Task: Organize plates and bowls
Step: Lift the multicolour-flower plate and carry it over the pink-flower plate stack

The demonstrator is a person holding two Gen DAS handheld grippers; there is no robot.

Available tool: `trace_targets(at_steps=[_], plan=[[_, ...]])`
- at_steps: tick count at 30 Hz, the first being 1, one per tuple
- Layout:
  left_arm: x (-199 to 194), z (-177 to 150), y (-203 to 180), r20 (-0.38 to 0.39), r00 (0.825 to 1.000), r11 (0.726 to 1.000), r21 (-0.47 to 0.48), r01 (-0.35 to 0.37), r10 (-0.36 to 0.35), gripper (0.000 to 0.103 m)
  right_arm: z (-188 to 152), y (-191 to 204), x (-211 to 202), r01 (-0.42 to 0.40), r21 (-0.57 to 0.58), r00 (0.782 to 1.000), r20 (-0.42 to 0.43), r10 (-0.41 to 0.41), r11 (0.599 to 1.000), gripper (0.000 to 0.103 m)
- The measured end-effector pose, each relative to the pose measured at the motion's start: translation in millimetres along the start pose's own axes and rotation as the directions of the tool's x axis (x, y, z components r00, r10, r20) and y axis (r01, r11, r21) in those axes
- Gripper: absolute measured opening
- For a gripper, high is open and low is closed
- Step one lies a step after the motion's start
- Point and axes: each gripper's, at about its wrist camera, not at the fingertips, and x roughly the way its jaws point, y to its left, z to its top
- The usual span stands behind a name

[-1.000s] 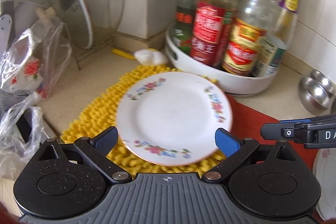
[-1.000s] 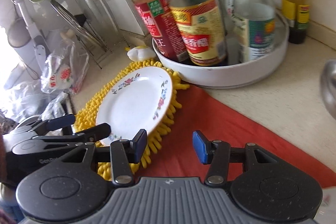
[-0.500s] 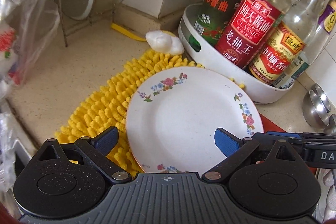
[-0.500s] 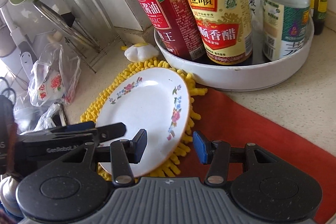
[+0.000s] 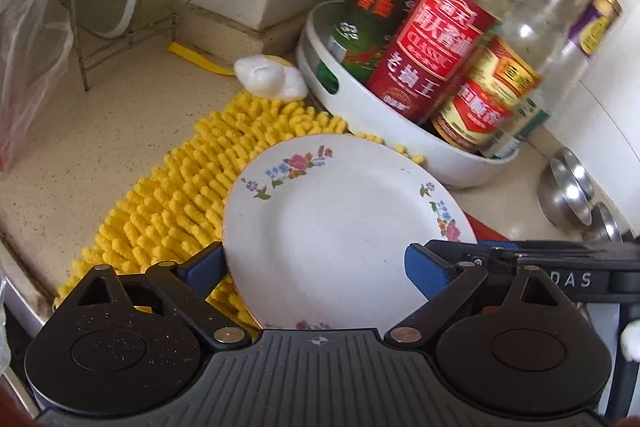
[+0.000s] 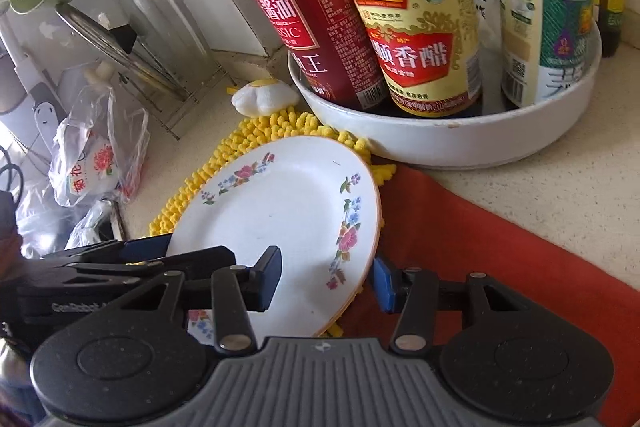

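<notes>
The floral plate (image 5: 340,227) lies face up on the yellow chenille mat (image 5: 176,195), just beside the white bottle tray (image 6: 460,143) on the surface (image 5: 100,131). The left gripper (image 5: 316,265) straddles the plate's near edge, jaws wide and just narrowing slightly, pads not pressing. The right gripper (image 6: 326,277) stands at a narrower setting across the plate's right rim, one pad over the plate, one outside; no firm contact is visible. Judged progress: early. The plate is not yet lifted, and steel bowls (image 5: 568,195) at the right remain unsorted. A wire rack (image 6: 160,67) holding lids stands behind, a possible destination.
</notes>
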Motion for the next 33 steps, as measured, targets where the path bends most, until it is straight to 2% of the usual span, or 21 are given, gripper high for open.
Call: trace_targets(at_steps=[3,6,8,10,12,20,27,30,33], plan=[[14.7,4.2,7.5,-0.013,1.000,1.000,-0.023,-0.008,0.007,0.096,6.4,-5.1,7.4,0.002,0.044,1.000,-0.002,-0.002,0.999,0.046],[21.9,10.7,14.4,-0.007,1.000,0.999,-0.034,-0.014,0.014,0.095,9.2,-4.4,12.0,0.023,0.042,1.000,0.006,-0.023,0.999,0.045],[23.0,10.4,12.5,-0.012,1.000,1.000,-0.014,-0.019,0.019,0.095,6.9,-3.8,15.5,0.029,0.045,1.000,-0.010,-0.029,0.999,0.038],[23.5,7.1,5.5,-0.004,0.999,0.999,0.031,-0.037,0.037,0.094,2.3,-2.4,15.2,0.013,0.043,1.000,-0.010,-0.013,0.999,0.037],[22.2,2.7,-1.2,0.005,0.997,0.995,0.066,-0.078,0.078,0.092,0.0,-1.5,12.3,0.021,0.035,1.000,0.001,-0.021,0.999,0.037],[-1.3,-2.3,-23.1,0.037,0.996,0.994,0.063,-0.089,0.087,0.090,-3.0,-5.1,-17.2,0.011,-0.021,0.998,0.068,-0.009,1.000,0.037],[10.0,-19.5,-38.8,-0.025,0.997,0.995,0.069,-0.067,0.069,0.087,-16.3,-33.1,-20.8,-0.010,0.040,1.000,0.014,0.009,0.999,0.037],[10.2,-18.1,-40.0,-0.008,0.996,0.993,0.076,-0.088,0.089,0.088,-18.0,-35.9,-18.6,-0.001,0.033,1.000,0.012,0.000,0.999,0.037],[17.2,-14.8,-37.1,0.015,0.990,0.988,0.070,-0.141,0.140,0.091,-20.2,-40.4,-14.8,0.011,0.061,1.000,0.004,-0.011,0.998,0.038]])
